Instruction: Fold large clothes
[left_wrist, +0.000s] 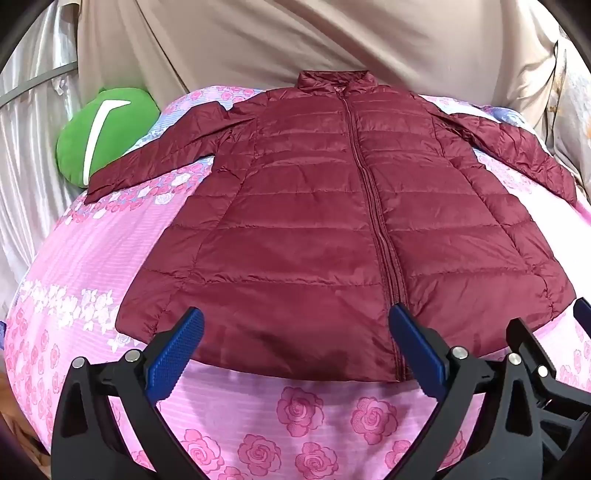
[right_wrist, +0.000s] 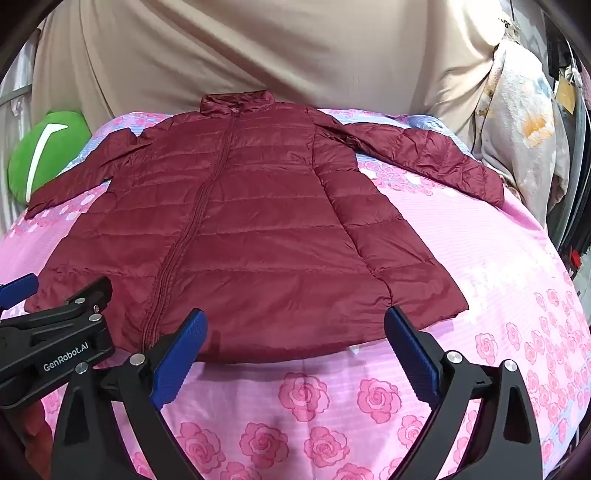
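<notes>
A dark red quilted jacket (left_wrist: 314, 221) lies flat and zipped on the pink rose-print bed cover (left_wrist: 295, 424), collar away from me, both sleeves spread out to the sides. It also shows in the right wrist view (right_wrist: 240, 229). My left gripper (left_wrist: 295, 325) is open and empty, its blue pads (left_wrist: 177, 354) held just above the jacket's near hem, left of the zip. My right gripper (right_wrist: 295, 325) is open and empty above the hem's right half. The right gripper shows at the right edge of the left wrist view (left_wrist: 546, 369); the left gripper shows at the left of the right wrist view (right_wrist: 55, 332).
A green plush cushion (left_wrist: 99, 133) lies at the bed's far left, by the left sleeve cuff. A beige sheet (left_wrist: 295, 40) hangs behind the bed. Patterned bedding (right_wrist: 517, 129) is piled at the far right. Bare cover lies in front of the hem.
</notes>
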